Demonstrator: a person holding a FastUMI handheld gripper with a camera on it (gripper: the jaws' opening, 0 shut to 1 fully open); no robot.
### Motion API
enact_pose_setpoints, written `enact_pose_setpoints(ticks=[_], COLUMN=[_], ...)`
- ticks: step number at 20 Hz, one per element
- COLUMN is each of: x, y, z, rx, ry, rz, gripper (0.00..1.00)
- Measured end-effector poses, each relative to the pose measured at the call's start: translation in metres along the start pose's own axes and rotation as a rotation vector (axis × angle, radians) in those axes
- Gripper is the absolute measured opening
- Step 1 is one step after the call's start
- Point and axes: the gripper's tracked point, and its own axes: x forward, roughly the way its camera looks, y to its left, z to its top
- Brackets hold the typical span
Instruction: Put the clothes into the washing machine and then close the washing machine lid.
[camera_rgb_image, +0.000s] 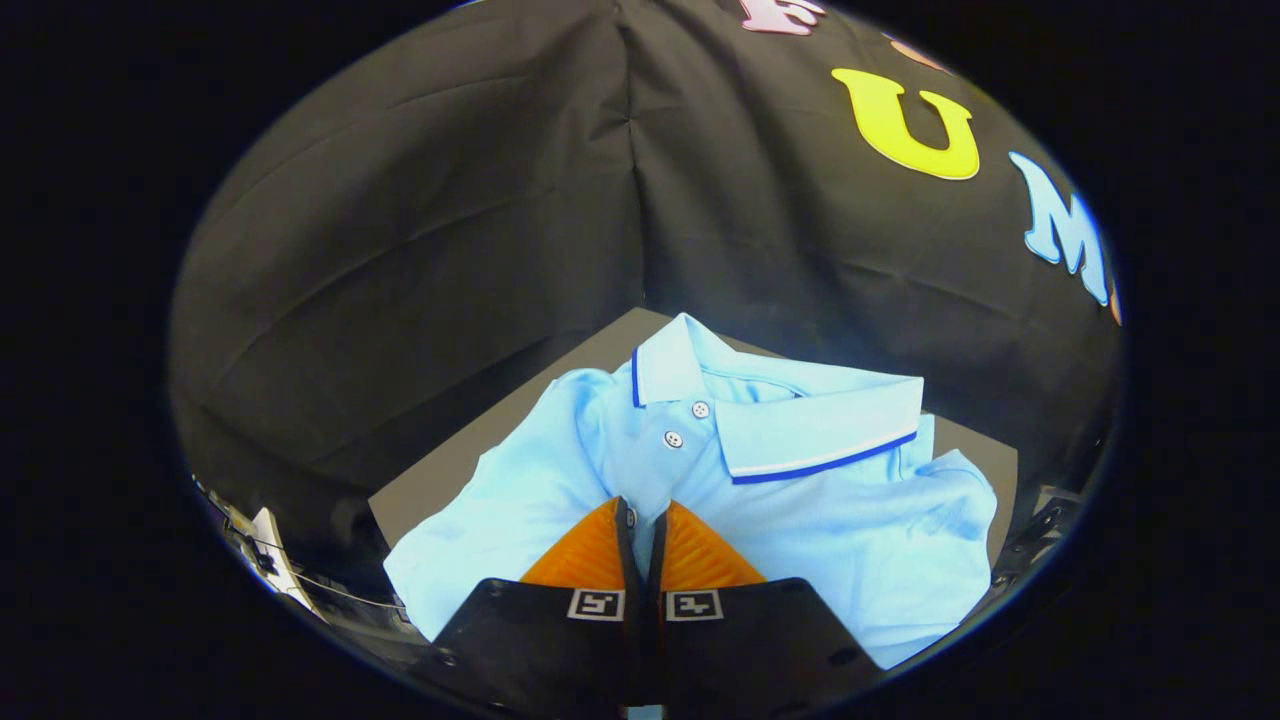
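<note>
Your shirt (820, 510) is a light blue polo with a fold-over collar (800, 425) trimmed in a dark blue and white stripe along its edge. Two small pale buttons (686, 424) sit on the placket just below the collar opening. The fabric lies roughly folded, collar towards the booth wall, with soft creases across the chest and one sleeve spreading out to the side. It rests on a dark grey bench (430, 490) whose bare surface shows beside the shirt and again as a thin strip past the far shoulder.

Behind the bench hangs the black cloth wall (420, 220), creased down the middle.

Your gripper (642, 525) sits low over the lower front of the shirt, directly below the placket. The jaws stand almost together, with only a narrow slit left between them, and a thin fold of the blue fabric shows in that slit near the tips. Both fingers (590, 550) appear to press on that fold, so you have the shirt pinched at its front, with the buttons and collar just ahead of the tips and the rest of the garment spreading out on both sides
</note>
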Motion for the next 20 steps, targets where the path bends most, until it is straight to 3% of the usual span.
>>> enact_pose_setpoints(ticks=[9, 20], x=[-0.058, -0.123], y=[-0.003, -0.047], z=[0.027, 0.043], rx=[0.036, 0.141], ry=[-0.205, -0.317], rz=[0.063, 0.029], gripper=[0.01, 0.01])
